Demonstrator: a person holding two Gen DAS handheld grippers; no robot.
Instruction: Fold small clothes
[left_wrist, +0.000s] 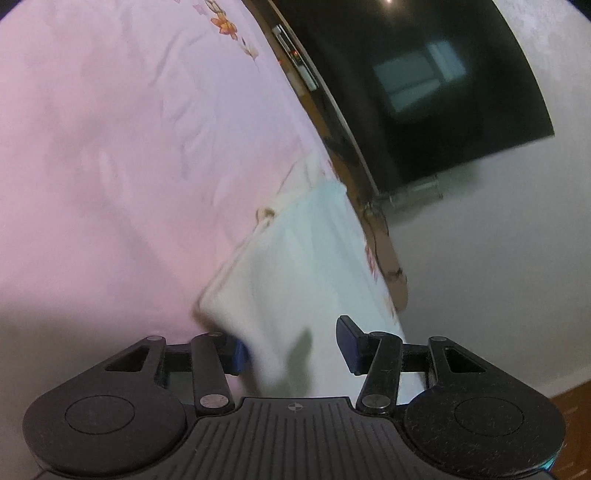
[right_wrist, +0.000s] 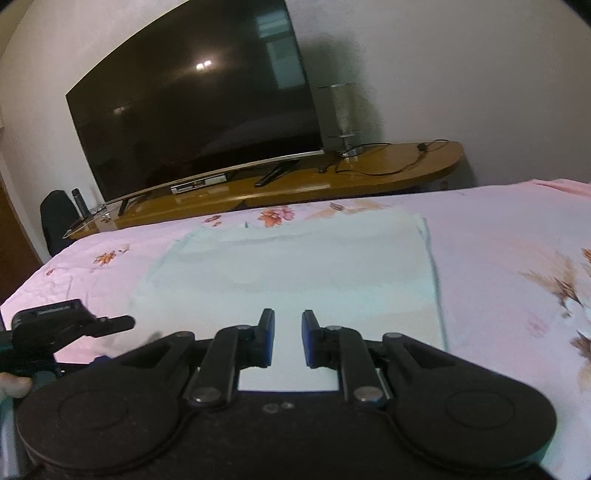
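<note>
A small pale mint-white garment lies flat on the pink flowered bedsheet, folded into a rough rectangle. My right gripper hovers over its near edge, jaws a little apart and empty. In the left wrist view the same garment runs along the bed's edge, blurred. My left gripper is open wide over its near corner, and the cloth lies between the blue pads without being pinched. The left gripper also shows at the left edge of the right wrist view.
A large dark TV stands on a long wooden console beyond the bed, with a set-top box, cables and a clear stand. The bed's edge drops off beside the garment. The pink sheet spreads out to the left.
</note>
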